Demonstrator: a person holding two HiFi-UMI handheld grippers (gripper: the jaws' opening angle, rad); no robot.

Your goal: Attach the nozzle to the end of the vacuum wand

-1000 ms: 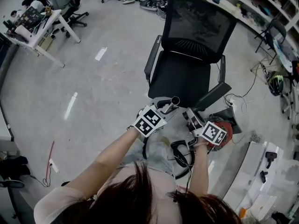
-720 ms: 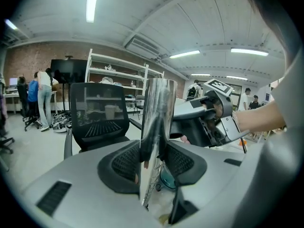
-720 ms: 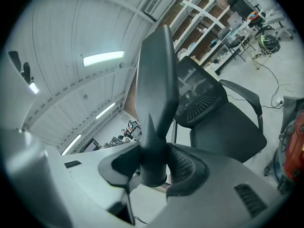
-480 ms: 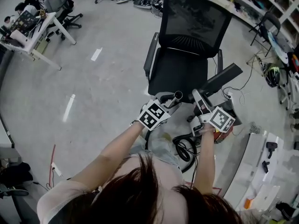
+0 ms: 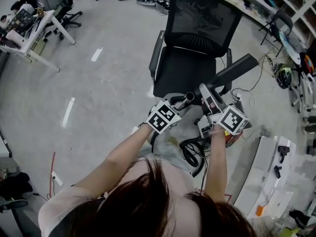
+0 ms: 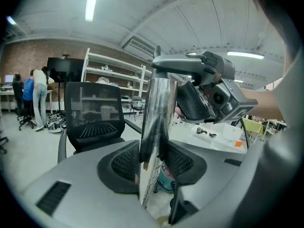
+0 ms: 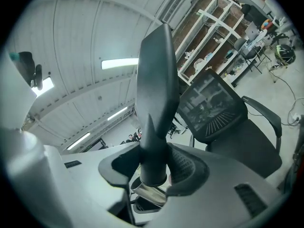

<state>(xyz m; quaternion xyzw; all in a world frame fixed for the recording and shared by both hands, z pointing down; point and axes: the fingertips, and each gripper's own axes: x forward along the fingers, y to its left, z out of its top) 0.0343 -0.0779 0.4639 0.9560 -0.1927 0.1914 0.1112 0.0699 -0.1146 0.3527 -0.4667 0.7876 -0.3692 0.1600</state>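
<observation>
A pale grey concrete floor (image 5: 98, 93) fills the room, marked with short white tape strips (image 5: 67, 111). A black mesh-backed office chair (image 5: 195, 63) stands in the middle. A white desk (image 5: 37, 26) sits at the far left, and cluttered shelves (image 5: 261, 4) line the right side. White racking (image 6: 114, 75) stands before a brick wall (image 6: 42, 49), and long strip lights (image 6: 92, 1) run along the vaulted white ceiling (image 7: 80, 37).

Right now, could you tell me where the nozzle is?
In the head view the nozzle is clamped in the right gripper, right of the vacuum wand, near the office chair.
</observation>
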